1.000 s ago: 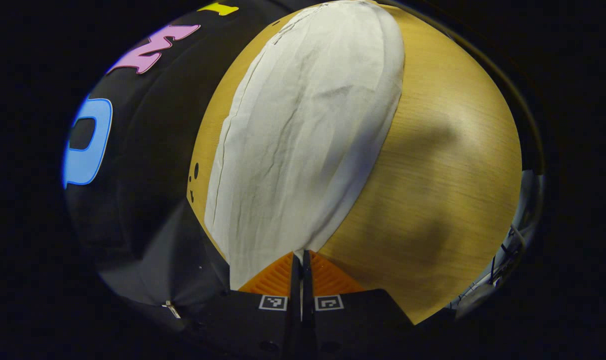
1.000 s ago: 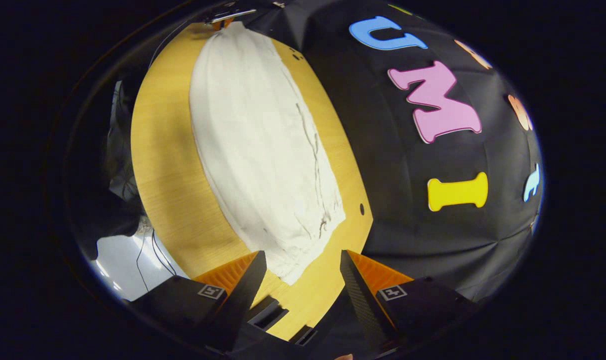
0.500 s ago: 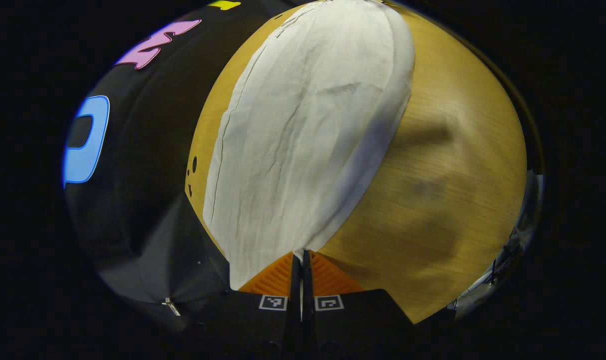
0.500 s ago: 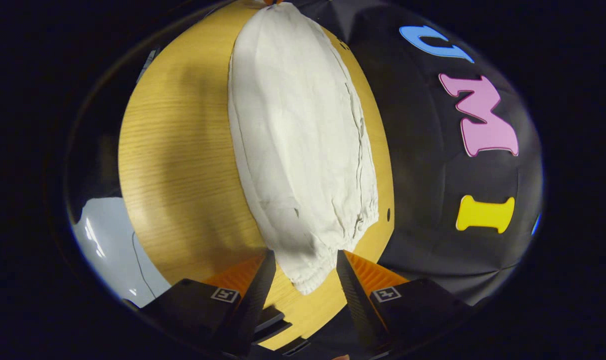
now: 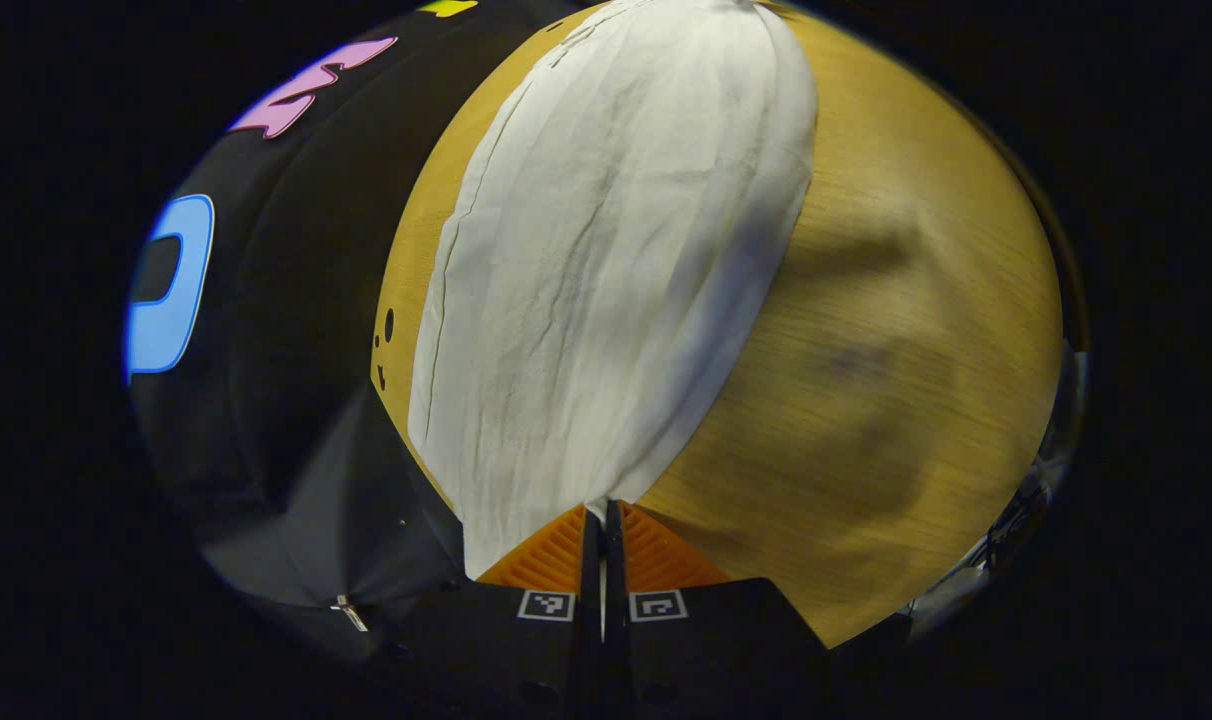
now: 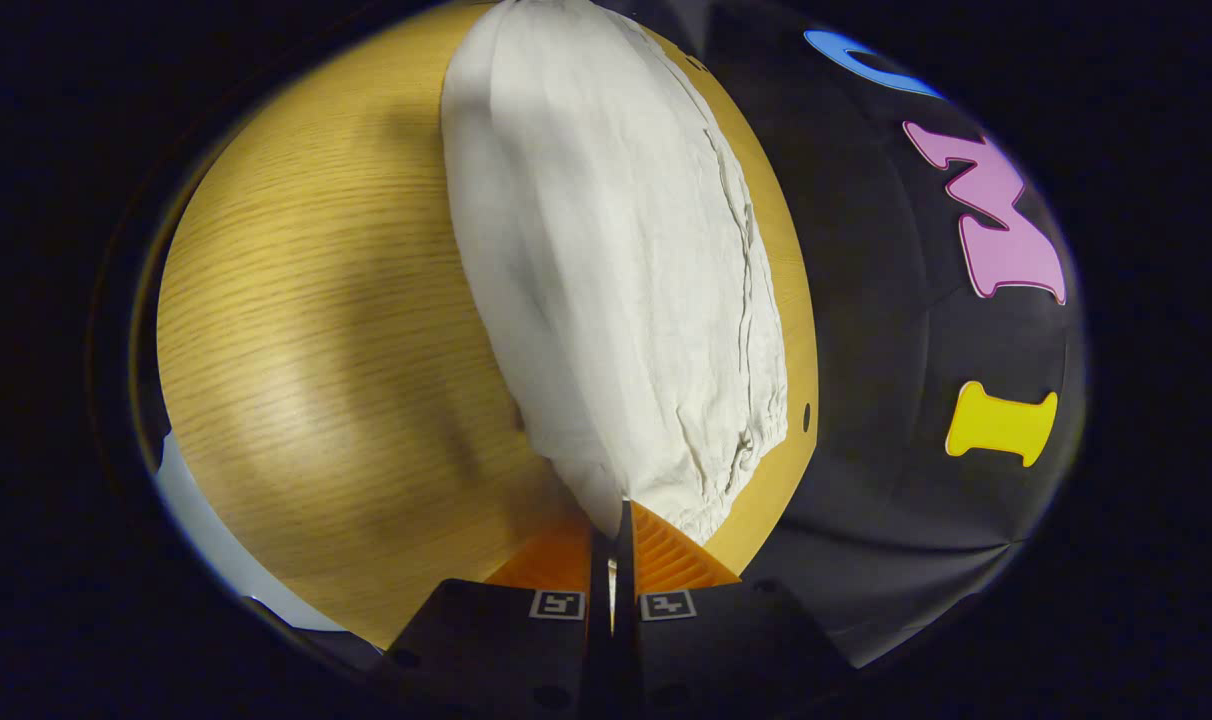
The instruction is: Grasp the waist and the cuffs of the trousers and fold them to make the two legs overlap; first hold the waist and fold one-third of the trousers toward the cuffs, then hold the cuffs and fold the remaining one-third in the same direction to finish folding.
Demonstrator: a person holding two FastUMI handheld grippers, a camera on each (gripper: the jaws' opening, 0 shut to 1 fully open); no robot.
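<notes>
Off-white trousers [image 5: 606, 260] lie lengthwise on the wooden table [image 5: 896, 330], stretching away from my left gripper [image 5: 603, 512]. That gripper is shut on the cloth's near corner. In the right gripper view the same trousers [image 6: 616, 270] run up the frame, their gathered end [image 6: 726, 460] nearest the camera. My right gripper [image 6: 614, 510] is shut on the near edge of that end, and the cloth rises a little from the table there.
The black cloth wall [image 5: 286, 330] hangs close along the table's far side [image 6: 916, 420]. Small dark holes [image 5: 390, 334] mark the tabletop near that edge. Bare wood [image 6: 316, 350] lies beside the trousers on the open side.
My right gripper has moved forward onto the gathered end and gone from open to shut on it. My left gripper has kept its hold and hardly moved.
</notes>
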